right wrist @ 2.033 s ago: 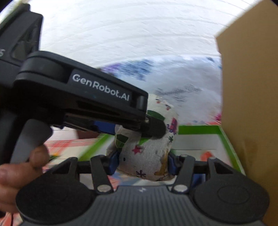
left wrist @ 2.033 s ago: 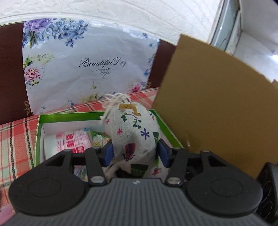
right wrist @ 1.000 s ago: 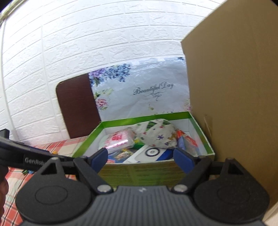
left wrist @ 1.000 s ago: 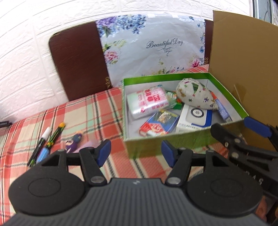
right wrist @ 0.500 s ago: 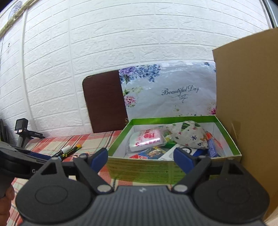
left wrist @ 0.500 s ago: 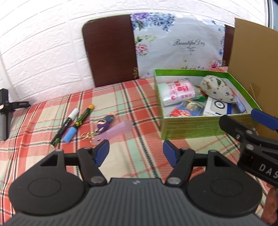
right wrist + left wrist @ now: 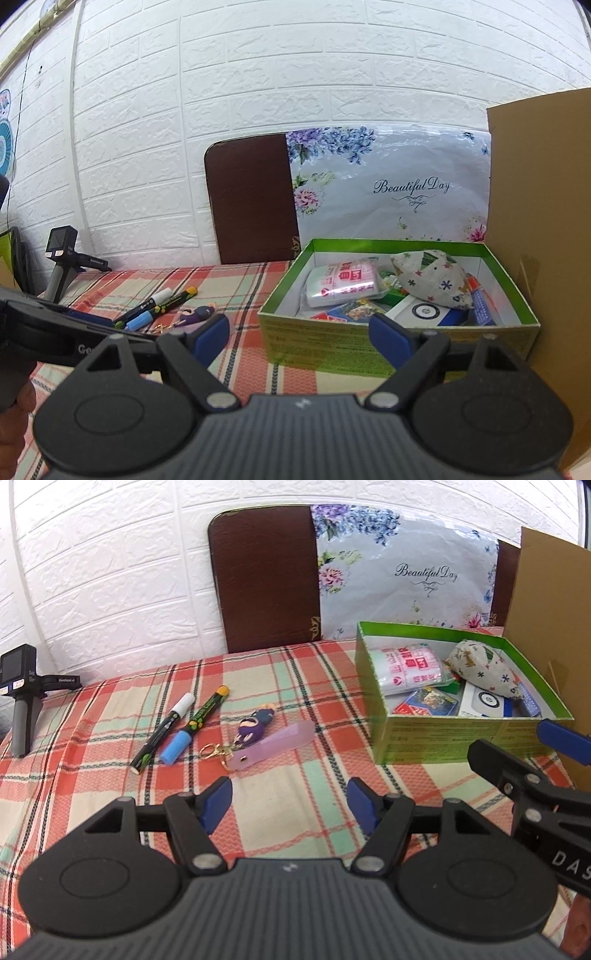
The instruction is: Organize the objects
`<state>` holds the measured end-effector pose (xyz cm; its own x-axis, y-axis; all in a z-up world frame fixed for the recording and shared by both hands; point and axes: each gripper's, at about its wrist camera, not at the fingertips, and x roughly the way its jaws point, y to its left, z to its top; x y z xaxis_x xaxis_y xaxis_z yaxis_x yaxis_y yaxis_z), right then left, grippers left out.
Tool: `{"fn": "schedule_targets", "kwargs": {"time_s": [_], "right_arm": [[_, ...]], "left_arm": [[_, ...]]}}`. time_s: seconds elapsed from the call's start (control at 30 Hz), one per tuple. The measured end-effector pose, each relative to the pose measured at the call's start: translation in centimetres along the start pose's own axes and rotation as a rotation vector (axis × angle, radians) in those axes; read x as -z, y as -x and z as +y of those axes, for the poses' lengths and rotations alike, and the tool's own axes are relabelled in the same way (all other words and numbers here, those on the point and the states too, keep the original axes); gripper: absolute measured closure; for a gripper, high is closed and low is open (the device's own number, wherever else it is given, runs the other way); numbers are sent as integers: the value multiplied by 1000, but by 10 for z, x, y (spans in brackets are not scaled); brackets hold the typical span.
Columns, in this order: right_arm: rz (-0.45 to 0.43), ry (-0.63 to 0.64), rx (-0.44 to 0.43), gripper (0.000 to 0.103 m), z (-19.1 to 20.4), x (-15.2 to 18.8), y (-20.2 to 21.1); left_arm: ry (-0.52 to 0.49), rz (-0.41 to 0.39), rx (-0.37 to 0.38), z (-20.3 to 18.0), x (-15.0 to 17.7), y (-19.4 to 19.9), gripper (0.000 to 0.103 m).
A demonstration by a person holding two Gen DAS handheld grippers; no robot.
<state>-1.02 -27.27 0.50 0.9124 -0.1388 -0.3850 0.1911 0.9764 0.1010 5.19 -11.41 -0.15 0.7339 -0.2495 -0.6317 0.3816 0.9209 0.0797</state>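
A green box [image 7: 458,734] [image 7: 332,347] sits on the plaid cloth at the right. It holds a patterned cloth pouch [image 7: 484,668] [image 7: 432,282], a white tissue pack [image 7: 406,668] [image 7: 343,282], cards and a white device. Left of the box lie two markers [image 7: 177,727] [image 7: 155,306] and a purple figure keychain with a pink strap [image 7: 262,734] [image 7: 194,315]. My left gripper [image 7: 290,803] is open and empty, near the front of the table, short of the keychain. My right gripper [image 7: 299,334] is open and empty in front of the box.
A tall cardboard panel [image 7: 550,627] [image 7: 543,236] stands right of the box. A brown board [image 7: 266,583] and a floral "Beautiful Day" sheet [image 7: 406,579] lean on the white brick wall. A small camera on a handle [image 7: 22,698] [image 7: 64,262] stands at the far left.
Both grippers let go of the cloth pouch, which now lies in the green box. Both have drawn back from the box; the left view now takes in the markers and keychain.
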Motion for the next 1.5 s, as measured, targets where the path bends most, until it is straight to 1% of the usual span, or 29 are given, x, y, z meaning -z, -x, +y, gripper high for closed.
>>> {"fn": "schedule_targets", "kwargs": {"time_s": [0.2, 0.33, 0.4, 0.57, 0.63, 0.7, 0.8, 0.93, 1.07, 1.13, 1.2, 1.37, 1.5], "right_arm": [[51, -10, -28, 17, 7, 9, -6], [66, -23, -26, 17, 5, 12, -6], [70, -32, -20, 17, 4, 14, -6], [104, -25, -22, 17, 8, 20, -9], [122, -13, -27, 17, 13, 24, -10], [140, 4, -34, 17, 20, 26, -9], [157, 25, -45, 17, 29, 26, -7], [190, 36, -58, 17, 39, 26, -12], [234, 58, -68, 17, 50, 26, -26], [243, 62, -69, 17, 54, 25, -31], [248, 61, -74, 17, 57, 24, -34], [262, 78, -84, 17, 64, 25, -38], [264, 85, -87, 17, 68, 24, -40]], "left_arm": [[-1, 13, -31, 8, 11, -1, 31], [-23, 20, -50, 11, 24, 4, 23], [-37, 29, -65, 12, 31, 7, 22], [-36, 65, -93, 21, 44, 19, 7], [-39, 82, -111, 25, 49, 25, 5], [-27, 118, -120, 33, 55, 29, 4], [20, 193, -86, 48, 67, 33, 4], [75, 298, -13, 63, 88, 33, 4], [136, 357, 31, 73, 99, 33, 4], [160, 363, 40, 78, 100, 33, 4], [163, 361, 42, 81, 99, 32, 4], [166, 358, 82, 84, 99, 34, 4], [172, 356, 99, 87, 99, 34, 4]]}}
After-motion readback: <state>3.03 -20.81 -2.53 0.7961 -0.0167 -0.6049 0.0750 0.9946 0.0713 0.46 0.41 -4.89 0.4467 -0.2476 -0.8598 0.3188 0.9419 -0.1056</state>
